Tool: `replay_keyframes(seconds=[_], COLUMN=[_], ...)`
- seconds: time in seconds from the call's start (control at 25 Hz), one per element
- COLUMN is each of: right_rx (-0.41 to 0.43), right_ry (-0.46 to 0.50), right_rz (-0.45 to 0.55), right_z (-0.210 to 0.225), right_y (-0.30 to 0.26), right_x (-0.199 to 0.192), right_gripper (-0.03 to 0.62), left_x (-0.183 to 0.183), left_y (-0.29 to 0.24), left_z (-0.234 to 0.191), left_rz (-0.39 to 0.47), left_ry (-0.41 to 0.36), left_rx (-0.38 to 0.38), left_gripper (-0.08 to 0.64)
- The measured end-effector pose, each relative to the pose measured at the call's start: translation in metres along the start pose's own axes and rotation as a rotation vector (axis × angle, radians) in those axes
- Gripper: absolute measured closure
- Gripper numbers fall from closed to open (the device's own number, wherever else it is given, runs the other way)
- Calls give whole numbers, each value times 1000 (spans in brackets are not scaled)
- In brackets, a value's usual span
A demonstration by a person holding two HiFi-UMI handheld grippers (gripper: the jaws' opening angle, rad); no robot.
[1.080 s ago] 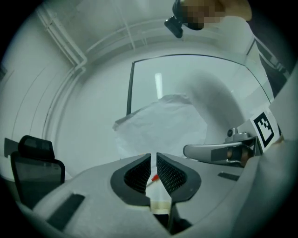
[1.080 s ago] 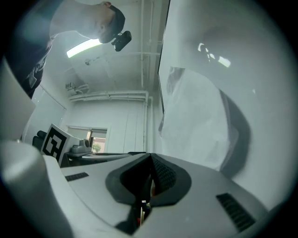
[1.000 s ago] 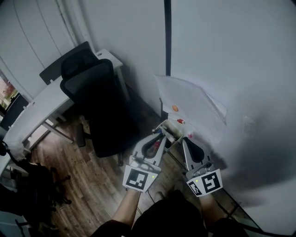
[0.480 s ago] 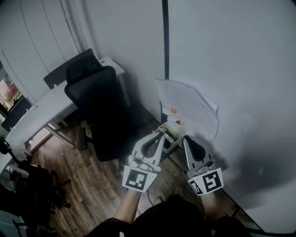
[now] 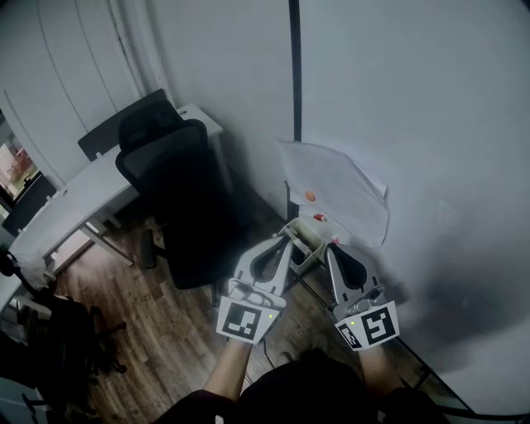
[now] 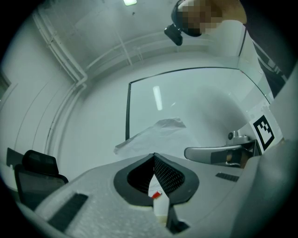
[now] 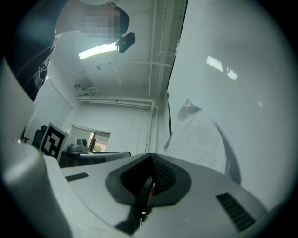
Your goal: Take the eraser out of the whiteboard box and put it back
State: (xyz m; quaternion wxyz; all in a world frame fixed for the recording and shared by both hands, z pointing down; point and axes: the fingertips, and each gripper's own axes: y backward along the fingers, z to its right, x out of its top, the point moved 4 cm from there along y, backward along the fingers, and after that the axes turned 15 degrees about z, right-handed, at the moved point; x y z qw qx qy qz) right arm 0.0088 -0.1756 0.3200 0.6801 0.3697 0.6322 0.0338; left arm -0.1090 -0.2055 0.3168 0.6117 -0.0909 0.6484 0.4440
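Now the left tongs (image 5: pixel 286 239) and right tongs (image 5: pixel 330 248) are both pinched shut on nothing. The left tips lie at the box's (image 5: pixel 308 235) left side, the right tips at its right. The eraser cannot be made out inside the box.

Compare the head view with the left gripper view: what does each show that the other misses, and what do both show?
Only the head view: the wooden floor, the white desk and the whiteboard box. Only the left gripper view: a ceiling light and the left gripper with its jaws shut together. Both: the black chair, the paper sheet on the whiteboard, and the right gripper.
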Motion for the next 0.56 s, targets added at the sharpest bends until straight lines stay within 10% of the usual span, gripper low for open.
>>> replay_keyframes(seconds=[0.56], right_rx=[-9], right_ry=[0], right_rz=[0], right_z=[-4], right_y=[2], right_x=[2], right_gripper=[589], left_x=[2], left_y=[6], left_z=[-2], left_rz=[-2], left_ry=[6], left_rx=[3], left_gripper=[555])
